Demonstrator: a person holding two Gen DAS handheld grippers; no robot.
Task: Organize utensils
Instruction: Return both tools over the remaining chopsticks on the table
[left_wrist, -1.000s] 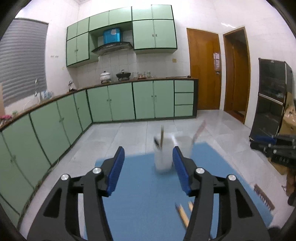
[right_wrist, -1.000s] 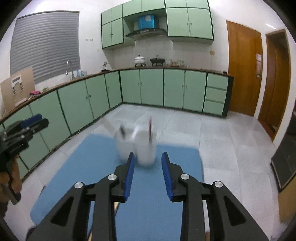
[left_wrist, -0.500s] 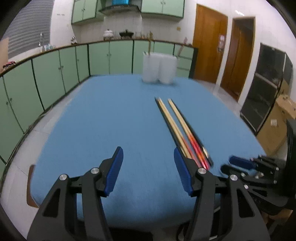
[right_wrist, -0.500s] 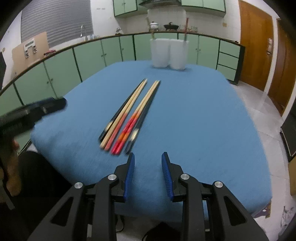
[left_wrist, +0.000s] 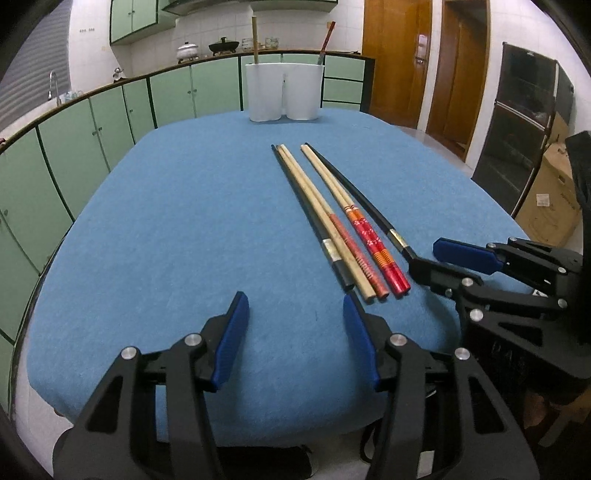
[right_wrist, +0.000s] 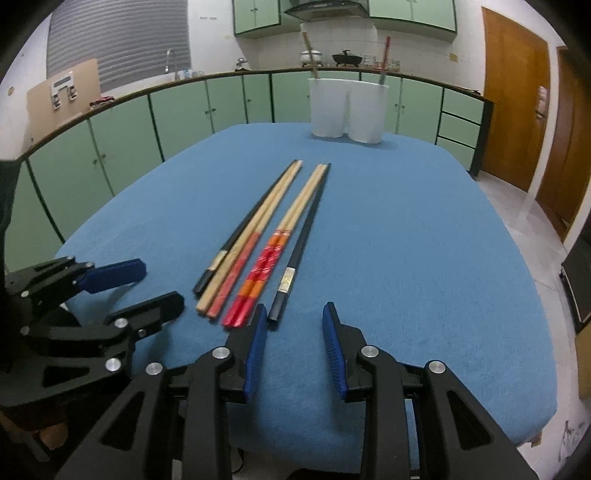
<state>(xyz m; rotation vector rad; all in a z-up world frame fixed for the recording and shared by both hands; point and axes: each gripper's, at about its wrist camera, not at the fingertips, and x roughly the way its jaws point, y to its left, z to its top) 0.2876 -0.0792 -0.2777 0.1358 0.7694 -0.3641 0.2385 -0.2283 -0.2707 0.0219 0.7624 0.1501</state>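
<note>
Several chopsticks (left_wrist: 332, 218) lie side by side on the blue table (left_wrist: 166, 221): black, plain wood and red-patterned ones; they also show in the right wrist view (right_wrist: 266, 236). A white two-part holder (left_wrist: 282, 92) stands at the far edge with a wooden stick and a red one in it, and shows in the right wrist view (right_wrist: 347, 110). My left gripper (left_wrist: 295, 314) is open and empty, just short of the chopsticks' near ends. My right gripper (right_wrist: 293, 325) is open and empty, its left finger beside the black chopstick's end (right_wrist: 279, 301).
Green kitchen cabinets (left_wrist: 74, 147) run along the left and far walls. Wooden doors (left_wrist: 399, 62) and a dark cabinet (left_wrist: 524, 110) stand to the right, with a cardboard box (left_wrist: 550, 199) by the table. The table's near edge (left_wrist: 221, 435) lies just under the grippers.
Both grippers have drawn back from the holder to the near edge of the table and settled low over the chopsticks' near ends. The right gripper has come closer beside the left.
</note>
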